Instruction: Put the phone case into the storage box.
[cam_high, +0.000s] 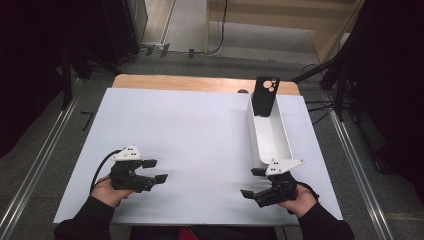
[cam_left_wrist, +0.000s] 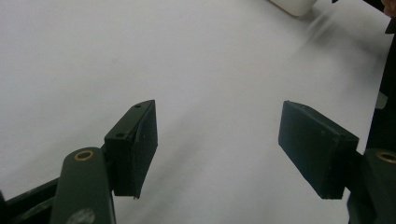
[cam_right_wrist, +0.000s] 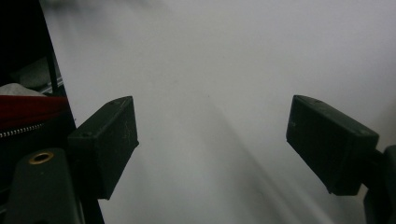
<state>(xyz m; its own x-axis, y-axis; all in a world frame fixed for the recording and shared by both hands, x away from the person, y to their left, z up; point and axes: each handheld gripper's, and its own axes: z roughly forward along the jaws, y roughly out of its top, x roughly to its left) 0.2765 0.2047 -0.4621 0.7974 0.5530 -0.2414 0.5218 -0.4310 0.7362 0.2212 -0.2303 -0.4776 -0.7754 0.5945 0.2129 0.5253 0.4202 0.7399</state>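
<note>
A black phone case (cam_high: 264, 95) leans upright at the far end of a long white tray (cam_high: 272, 145) on the right of the white table sheet (cam_high: 190, 135). My left gripper (cam_high: 155, 170) rests near the front left of the sheet, jaws apart and pointing right, nothing between them. In the left gripper view its jaws (cam_left_wrist: 217, 149) frame bare white sheet. My right gripper (cam_high: 253, 182) sits at the front right, just in front of the tray's near end, jaws open and pointing left. The right gripper view shows its open jaws (cam_right_wrist: 212, 144) over bare sheet.
The wooden table edge (cam_high: 200, 82) shows beyond the sheet. Dark stands and cables line both sides on the floor. A red zipped garment (cam_right_wrist: 28, 114) shows past the table's front edge in the right gripper view. The tray's corner (cam_left_wrist: 294, 5) appears far off in the left gripper view.
</note>
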